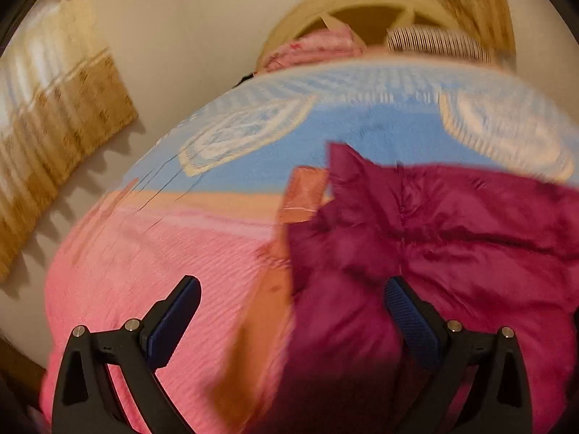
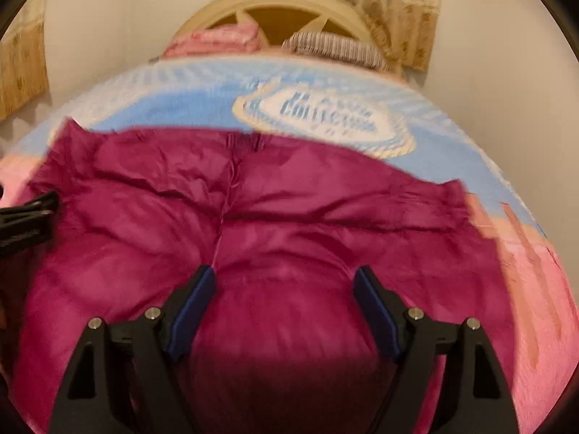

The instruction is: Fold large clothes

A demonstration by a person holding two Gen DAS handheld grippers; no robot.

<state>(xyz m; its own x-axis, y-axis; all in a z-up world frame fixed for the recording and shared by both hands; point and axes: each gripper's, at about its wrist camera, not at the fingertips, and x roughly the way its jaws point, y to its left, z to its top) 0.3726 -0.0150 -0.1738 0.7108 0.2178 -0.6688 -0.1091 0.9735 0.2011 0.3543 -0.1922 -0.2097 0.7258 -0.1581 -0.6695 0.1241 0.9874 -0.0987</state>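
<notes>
A large magenta puffy jacket point(image 2: 275, 224) lies spread on a bed, its centre seam running away from me. In the left wrist view it point(image 1: 452, 238) fills the right half. My left gripper point(image 1: 293, 285) is open above the jacket's left edge, one finger over the pink blanket, the other over the jacket. It also shows at the left edge of the right wrist view point(image 2: 25, 217). My right gripper point(image 2: 284, 278) is open and empty, just above the jacket's near middle. Both views are blurred.
The bed has a pink and blue blanket point(image 2: 181, 101) with a white oval logo. Folded pink cloth point(image 2: 217, 41) and a striped pillow point(image 2: 336, 49) lie by the cream headboard point(image 2: 282, 0). Patterned curtains point(image 1: 54, 137) hang left and at the back right.
</notes>
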